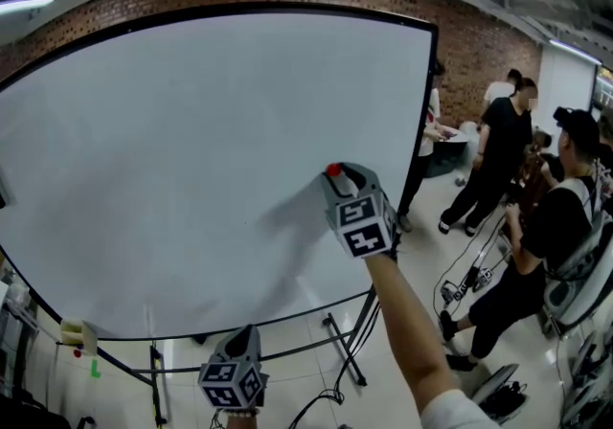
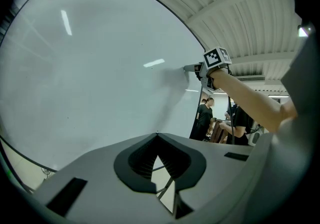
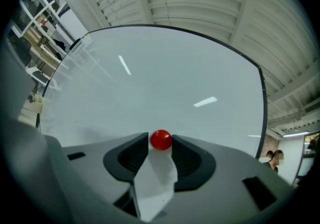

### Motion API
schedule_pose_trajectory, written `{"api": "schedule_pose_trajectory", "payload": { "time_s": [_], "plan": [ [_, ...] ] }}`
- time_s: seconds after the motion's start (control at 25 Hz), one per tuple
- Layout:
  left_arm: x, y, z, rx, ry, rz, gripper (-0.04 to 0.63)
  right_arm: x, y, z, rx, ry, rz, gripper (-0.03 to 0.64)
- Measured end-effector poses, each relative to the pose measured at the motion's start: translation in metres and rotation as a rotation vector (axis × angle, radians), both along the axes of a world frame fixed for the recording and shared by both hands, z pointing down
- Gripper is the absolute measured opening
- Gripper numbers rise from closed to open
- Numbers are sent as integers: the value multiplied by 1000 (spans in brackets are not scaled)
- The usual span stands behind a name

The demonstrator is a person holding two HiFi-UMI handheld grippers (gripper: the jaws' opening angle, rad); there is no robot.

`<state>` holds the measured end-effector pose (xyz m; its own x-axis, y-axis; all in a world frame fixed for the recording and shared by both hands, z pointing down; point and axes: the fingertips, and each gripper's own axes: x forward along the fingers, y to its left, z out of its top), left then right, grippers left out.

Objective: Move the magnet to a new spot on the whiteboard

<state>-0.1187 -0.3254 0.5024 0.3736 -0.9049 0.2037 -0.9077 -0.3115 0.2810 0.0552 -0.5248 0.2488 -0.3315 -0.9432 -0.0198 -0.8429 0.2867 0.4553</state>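
Observation:
A small red round magnet (image 3: 161,139) sits on the big whiteboard (image 3: 165,83), right of the board's middle in the head view (image 1: 333,169). My right gripper (image 3: 161,141) is up against the board, and both of its tips touch the magnet's sides, so it is shut on it. The head view shows this gripper (image 1: 336,174) held out on a bare forearm, and the left gripper view shows it (image 2: 196,69) at the board's right part. My left gripper (image 1: 246,331) hangs low below the board's bottom edge. Its tips (image 2: 157,134) meet with nothing between them.
The whiteboard (image 1: 192,159) stands on a metal frame with legs (image 1: 345,350) and cables on the tiled floor. Several people (image 1: 508,145) stand and sit at the right with equipment. A yellowish item (image 1: 77,331) hangs at the board's lower left. Shelving (image 3: 35,33) stands far left.

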Motion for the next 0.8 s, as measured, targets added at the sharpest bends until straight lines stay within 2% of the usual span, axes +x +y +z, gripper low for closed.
{"api": "schedule_pose_trajectory", "payload": {
  "time_s": [0.2, 0.48, 0.8],
  "plan": [
    [5, 1, -1, -1, -3, 10, -11, 1, 2, -2, -1, 4, -2, 138],
    [9, 3, -3, -1, -7, 10, -11, 4, 6, -2, -3, 14, -6, 138],
    [17, 1, -1, -3, -16, 33, -11, 23, 67, -4, 40, -47, -53, 138]
  ]
}}
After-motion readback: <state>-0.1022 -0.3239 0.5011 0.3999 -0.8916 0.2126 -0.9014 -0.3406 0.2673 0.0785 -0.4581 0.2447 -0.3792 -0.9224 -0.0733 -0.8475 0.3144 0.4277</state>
